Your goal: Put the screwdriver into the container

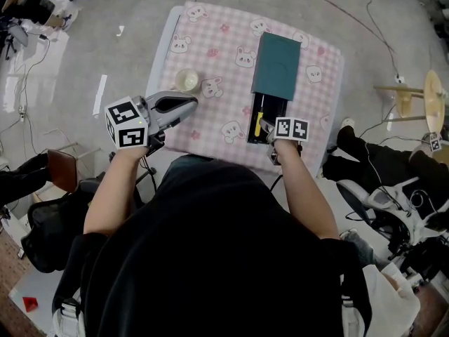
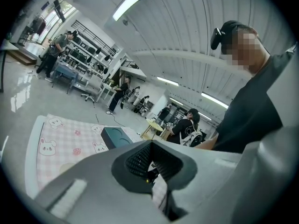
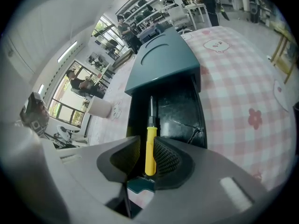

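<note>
Jaws of my right claw [image 3: 147, 143] are clenched on the yellow handle of the screwdriver [image 3: 150, 158], low in the middle of the right gripper view. Its shaft points straight up the frame, away from me. The screwdriver lies along the left side of the black drawer [image 3: 180, 111], which stands open from the near end of the teal container [image 3: 161, 64]. The container fills the upper middle of that view. In the head view it sits right of centre on the pink checked cloth [image 1: 217, 55], with my right claw at its near end. My left claw [image 1: 188, 102] is pinched together on nothing. It hangs at centre left over the cloth's near edge, well apart from the container. A white cup [image 1: 186, 80] stands just beyond its tip.
</note>
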A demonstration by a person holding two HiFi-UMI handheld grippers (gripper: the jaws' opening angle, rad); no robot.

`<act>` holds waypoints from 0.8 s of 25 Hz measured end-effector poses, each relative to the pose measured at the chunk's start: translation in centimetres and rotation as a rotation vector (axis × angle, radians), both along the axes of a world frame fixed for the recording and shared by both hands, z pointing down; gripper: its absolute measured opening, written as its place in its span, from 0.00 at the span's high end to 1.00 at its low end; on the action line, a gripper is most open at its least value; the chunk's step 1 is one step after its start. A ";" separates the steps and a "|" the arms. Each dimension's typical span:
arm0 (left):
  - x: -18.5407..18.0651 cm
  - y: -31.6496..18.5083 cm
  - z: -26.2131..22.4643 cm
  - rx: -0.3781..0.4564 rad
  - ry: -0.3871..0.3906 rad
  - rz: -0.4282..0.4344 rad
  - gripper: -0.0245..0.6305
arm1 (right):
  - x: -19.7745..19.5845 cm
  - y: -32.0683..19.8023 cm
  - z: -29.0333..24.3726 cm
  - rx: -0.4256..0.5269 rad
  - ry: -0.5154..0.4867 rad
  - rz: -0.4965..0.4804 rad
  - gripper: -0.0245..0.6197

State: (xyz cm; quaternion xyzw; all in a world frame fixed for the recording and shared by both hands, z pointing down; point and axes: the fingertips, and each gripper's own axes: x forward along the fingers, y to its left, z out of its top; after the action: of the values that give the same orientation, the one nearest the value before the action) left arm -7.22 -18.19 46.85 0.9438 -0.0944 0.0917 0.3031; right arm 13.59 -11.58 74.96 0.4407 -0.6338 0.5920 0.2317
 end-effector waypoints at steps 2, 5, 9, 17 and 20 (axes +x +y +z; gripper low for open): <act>0.2 0.2 -0.2 0.006 0.006 0.000 0.96 | -0.1 0.0 -0.6 0.011 -0.004 0.001 0.78; 0.4 1.0 -0.9 0.019 0.016 0.005 0.96 | -0.3 0.4 -1.8 0.034 -0.007 0.001 0.78; 0.6 2.4 -1.5 0.042 0.021 0.012 0.96 | -0.3 1.2 -2.9 0.063 -0.006 0.000 0.78; 1.5 4.1 -2.1 0.056 0.050 0.020 0.96 | 0.5 2.5 -4.8 0.093 0.008 -0.006 0.78; 1.7 4.5 -2.6 0.055 0.069 0.022 0.96 | 0.9 3.3 -5.7 0.093 0.013 -0.005 0.79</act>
State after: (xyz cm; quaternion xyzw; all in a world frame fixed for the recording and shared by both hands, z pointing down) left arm -5.50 -13.69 44.24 0.9555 -0.0758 0.0598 0.2788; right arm 14.52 -8.31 69.26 0.4532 -0.6601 0.5586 0.2165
